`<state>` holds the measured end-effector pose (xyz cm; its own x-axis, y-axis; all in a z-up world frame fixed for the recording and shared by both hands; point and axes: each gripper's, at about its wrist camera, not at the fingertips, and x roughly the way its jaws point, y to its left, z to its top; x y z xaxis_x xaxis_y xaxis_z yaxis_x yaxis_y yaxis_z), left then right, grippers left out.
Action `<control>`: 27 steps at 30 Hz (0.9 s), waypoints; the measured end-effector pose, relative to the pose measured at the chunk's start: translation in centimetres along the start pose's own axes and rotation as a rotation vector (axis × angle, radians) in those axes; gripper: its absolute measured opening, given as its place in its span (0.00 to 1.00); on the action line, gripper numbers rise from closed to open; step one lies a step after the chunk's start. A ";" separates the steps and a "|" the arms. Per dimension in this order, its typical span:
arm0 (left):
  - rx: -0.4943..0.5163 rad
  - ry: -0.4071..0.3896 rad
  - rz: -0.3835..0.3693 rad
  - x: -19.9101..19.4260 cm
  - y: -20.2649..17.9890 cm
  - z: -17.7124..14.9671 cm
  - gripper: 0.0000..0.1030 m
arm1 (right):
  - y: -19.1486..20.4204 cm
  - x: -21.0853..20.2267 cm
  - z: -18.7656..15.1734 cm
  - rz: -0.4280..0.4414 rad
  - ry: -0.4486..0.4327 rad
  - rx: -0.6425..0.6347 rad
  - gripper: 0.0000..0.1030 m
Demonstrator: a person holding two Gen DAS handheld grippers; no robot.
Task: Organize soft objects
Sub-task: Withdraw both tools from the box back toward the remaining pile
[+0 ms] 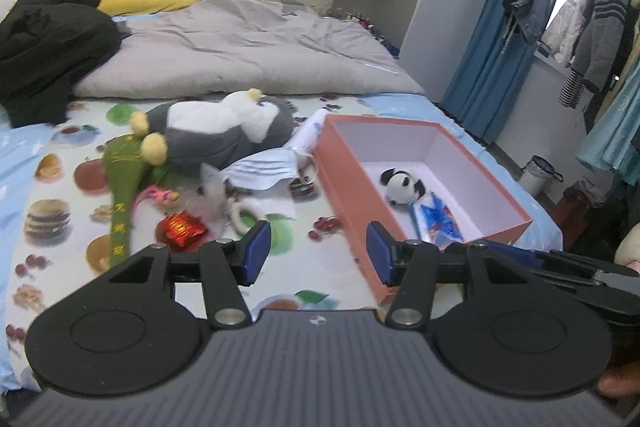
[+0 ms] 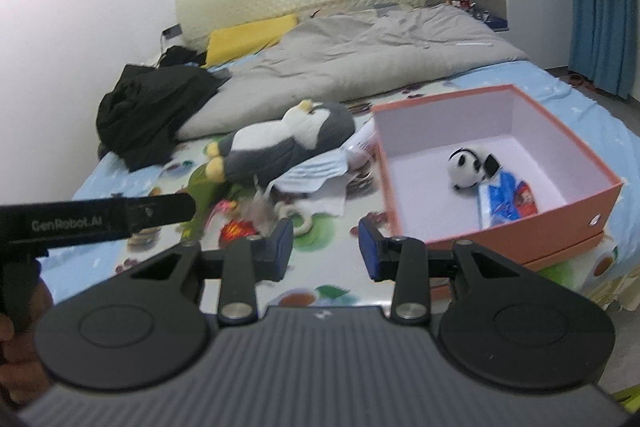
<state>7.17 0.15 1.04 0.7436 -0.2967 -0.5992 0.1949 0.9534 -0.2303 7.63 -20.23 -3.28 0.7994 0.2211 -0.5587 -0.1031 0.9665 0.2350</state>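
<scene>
The job looks barely under way. The orange box [image 1: 352, 187] sits open on the bed [image 1: 56, 195], toward its right side, and so far holds only two things: a small panda plush [image 1: 401, 187] and, touching it, a blue packet [image 1: 438, 223] whose contents I can't make out.

Everything else is still loose on the fruit-print sheet to the left of the box. The big grey penguin plush [image 1: 224, 135] lies on its side, with a green stuffed thing [image 1: 122, 187] beside its yellow feet. A light-blue face mask [image 1: 264, 173] rests between the penguin and the box wall, and nearer the foot of the bed are a red foil wrapper [image 1: 182, 229], a pink scrap and a white ring (not all of these look soft, so some may not belong in the box).

Both tools are empty. The left hand-held gripper [image 1: 318, 253] hangs with its jaws parted just short of the box's near corner, and the right hand-held gripper [image 2: 326, 249] likewise stands apart over bare sheet, holding nothing.
</scene>
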 end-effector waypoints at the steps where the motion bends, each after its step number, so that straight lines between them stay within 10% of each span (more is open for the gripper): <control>1: -0.006 0.000 0.006 -0.1 0.4 -0.3 0.57 | 0.3 0.1 -0.4 0.004 0.005 -0.005 0.38; 27: -0.105 0.040 0.115 1.2 5.4 -7.8 0.62 | 3.2 2.3 -7.0 0.095 0.103 -0.075 0.38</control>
<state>4.10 4.54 -6.87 0.7304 -0.1903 -0.6560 0.0410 0.9709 -0.2360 5.05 -15.73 -9.37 0.7193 0.3208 -0.6162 -0.2226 0.9467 0.2330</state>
